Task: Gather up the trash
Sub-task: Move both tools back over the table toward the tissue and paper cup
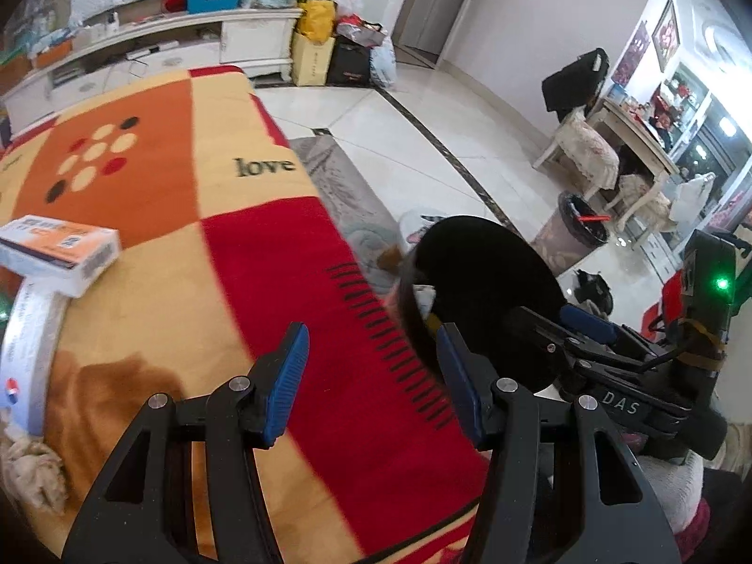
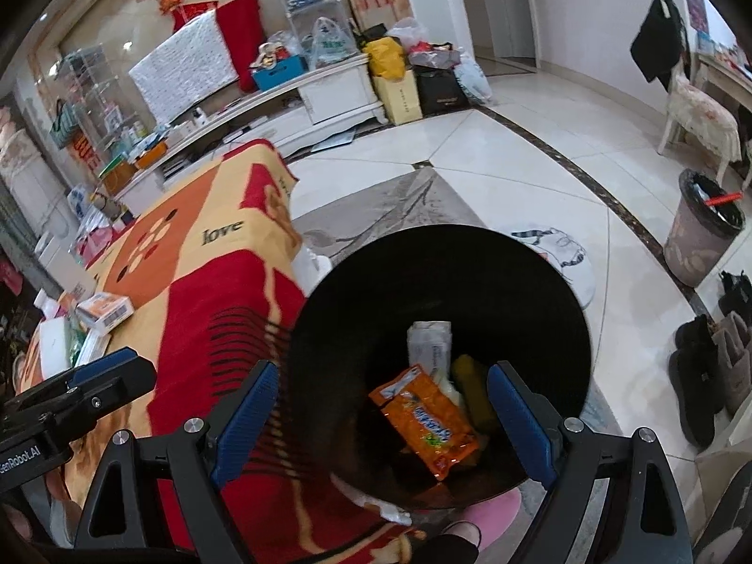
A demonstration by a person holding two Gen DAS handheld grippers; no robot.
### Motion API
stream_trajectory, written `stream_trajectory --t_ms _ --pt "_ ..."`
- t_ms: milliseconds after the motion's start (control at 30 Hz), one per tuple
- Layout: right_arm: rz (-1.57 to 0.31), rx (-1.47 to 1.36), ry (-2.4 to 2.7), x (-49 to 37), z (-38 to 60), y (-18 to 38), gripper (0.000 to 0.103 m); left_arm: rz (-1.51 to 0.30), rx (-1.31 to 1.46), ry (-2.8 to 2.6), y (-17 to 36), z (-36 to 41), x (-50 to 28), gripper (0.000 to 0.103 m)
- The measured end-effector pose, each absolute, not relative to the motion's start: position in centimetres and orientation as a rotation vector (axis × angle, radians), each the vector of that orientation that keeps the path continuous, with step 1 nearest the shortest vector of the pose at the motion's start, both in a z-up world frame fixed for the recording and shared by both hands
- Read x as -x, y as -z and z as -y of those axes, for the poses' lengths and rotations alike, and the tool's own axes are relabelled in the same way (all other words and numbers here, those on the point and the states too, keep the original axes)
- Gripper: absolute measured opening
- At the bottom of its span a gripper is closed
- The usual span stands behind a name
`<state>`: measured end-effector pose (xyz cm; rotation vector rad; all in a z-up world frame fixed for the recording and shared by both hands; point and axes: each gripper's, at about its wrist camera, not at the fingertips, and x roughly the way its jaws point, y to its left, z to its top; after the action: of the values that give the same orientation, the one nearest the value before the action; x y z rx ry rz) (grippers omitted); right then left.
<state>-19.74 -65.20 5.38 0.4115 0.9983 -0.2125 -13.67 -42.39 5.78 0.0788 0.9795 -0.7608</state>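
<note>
My left gripper (image 1: 371,376) hangs open over the red, orange and yellow blanket (image 1: 263,254) on the table, with nothing between its blue pads. On the blanket to its left lie a white and orange box (image 1: 61,254), a long white packet (image 1: 28,352) and a crumpled tissue (image 1: 33,470). A black bin (image 2: 437,282) stands off the table's right edge. It holds an orange snack packet (image 2: 423,423), a white wrapper (image 2: 430,343) and a yellow-green piece (image 2: 474,395). Above that bin, my right gripper (image 2: 380,418) stands wide open and empty.
A grey waste basket (image 2: 705,230) stands on the tiled floor at the right, near a chair (image 2: 700,108). Dark boots (image 2: 705,376) line the right side. A white cabinet (image 2: 329,94) and several bags (image 2: 399,75) fill the back. A pink slipper (image 2: 489,517) lies below the bin.
</note>
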Motion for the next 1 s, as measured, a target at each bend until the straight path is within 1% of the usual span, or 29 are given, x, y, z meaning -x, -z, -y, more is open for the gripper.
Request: stream_trajectory --t_ms 467,1000 --pt "-1.014 -0.359 0.074 17.9 57.8 -6.0 0.089 -0.947 -0.070 0.626 -6.5 34.3 13.4 0.055" --pt "-1.056 -0.275 -0.172 15.2 46.5 -6.4 0.089 -1.000 -0.007 0.495 -7.3 21.9 13.2 0.055"
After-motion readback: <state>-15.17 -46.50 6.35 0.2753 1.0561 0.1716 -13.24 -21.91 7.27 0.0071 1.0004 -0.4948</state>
